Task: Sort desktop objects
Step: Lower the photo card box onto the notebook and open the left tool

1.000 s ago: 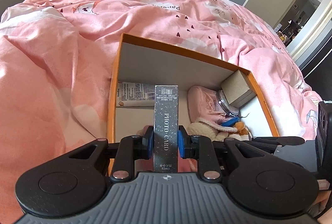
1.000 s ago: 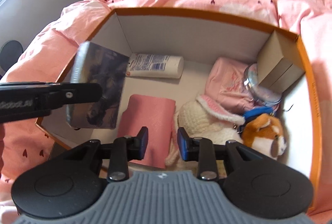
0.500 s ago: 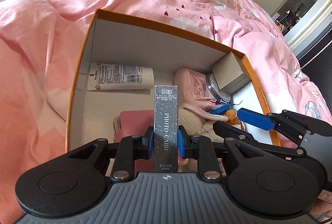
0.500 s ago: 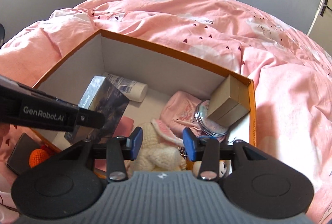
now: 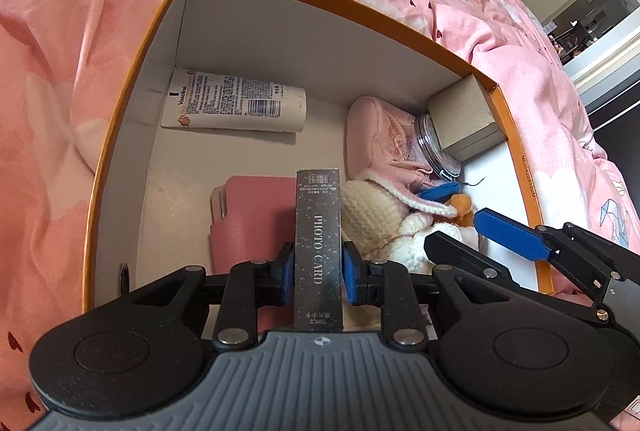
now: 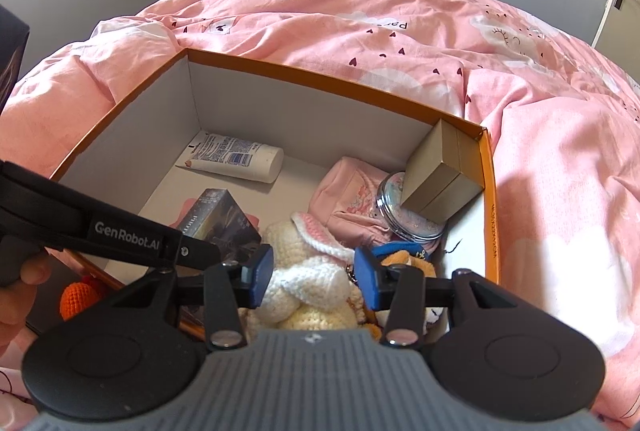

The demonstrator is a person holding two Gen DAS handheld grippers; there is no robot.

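My left gripper [image 5: 316,273] is shut on a dark "PHOTO CARD" box [image 5: 319,231] and holds it low inside the orange storage box [image 5: 120,135], above a pink notebook [image 5: 248,207]. The same card box [image 6: 222,217] shows in the right wrist view, under the left gripper's arm [image 6: 120,231]. My right gripper [image 6: 314,277] is open and empty over the cream knitted plush [image 6: 308,279] at the box's near side; it also shows in the left wrist view [image 5: 500,235].
The box holds a Vaseline tube [image 5: 236,105], a pink pouch [image 5: 384,139], a glass jar [image 5: 436,151], a tan carton [image 5: 464,115] and an orange plush [image 5: 460,203]. Pink bedding [image 6: 400,31] surrounds the box. An orange knitted toy [image 6: 78,297] lies outside at the near left.
My left gripper has lowered the photo card box deeper into the orange box, toward the pink notebook. My right gripper has drawn back and its jaws have opened wider.
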